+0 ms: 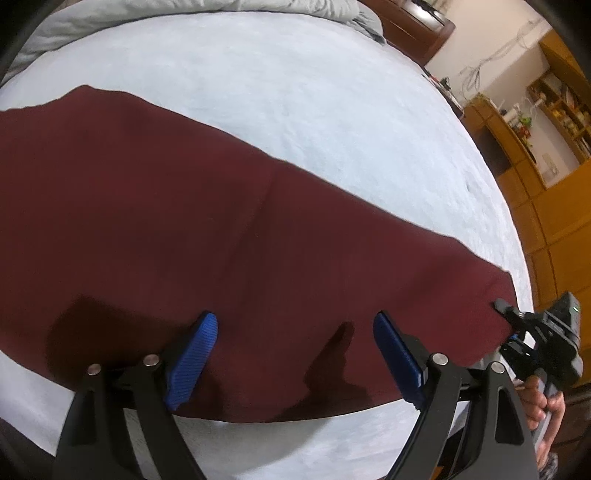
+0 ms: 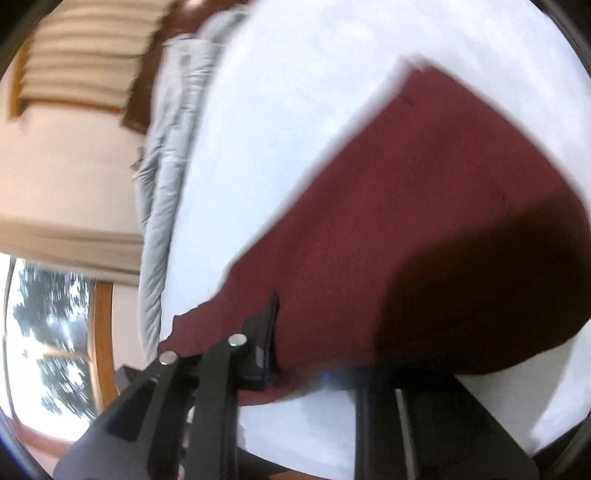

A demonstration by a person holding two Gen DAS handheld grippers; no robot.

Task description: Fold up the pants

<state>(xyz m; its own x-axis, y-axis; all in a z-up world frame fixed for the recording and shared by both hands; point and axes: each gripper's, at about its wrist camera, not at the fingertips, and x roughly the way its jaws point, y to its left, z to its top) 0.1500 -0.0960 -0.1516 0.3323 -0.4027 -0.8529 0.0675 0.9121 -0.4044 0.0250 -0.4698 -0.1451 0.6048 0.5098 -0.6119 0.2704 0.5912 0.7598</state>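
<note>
- Lying flat across the pale blue bed (image 1: 332,110), the maroon pants (image 1: 221,221) stretch as one long band, with a rumpled grey duvet (image 1: 110,14) bunched at the far end of the bed beyond them.
- Your left claw (image 1: 295,354) hovers over the pants' near edge with its blue pads (image 1: 195,362) spread wide and nothing between them.
- Your right claw (image 2: 314,354) sits at the narrow end of the pants; one finger presses on the cloth, the other is lost in blur, so you cannot tell whether it has closed on the fabric.
- From the left wrist view, the right claw's tip meets the pants' corner nearest the wooden shelving (image 1: 546,122).
- Judging by the single flat layer, the fold looks barely begun.
- Risk one: lifting with only the right claw engaged could drag the pants sideways and skew them, because the left claw holds nothing.
- Risk two: closing the left claw too deep might pinch the bed sheet along with the cloth.
- Risk three: a shallow corner grip may slip mid-lift.
</note>
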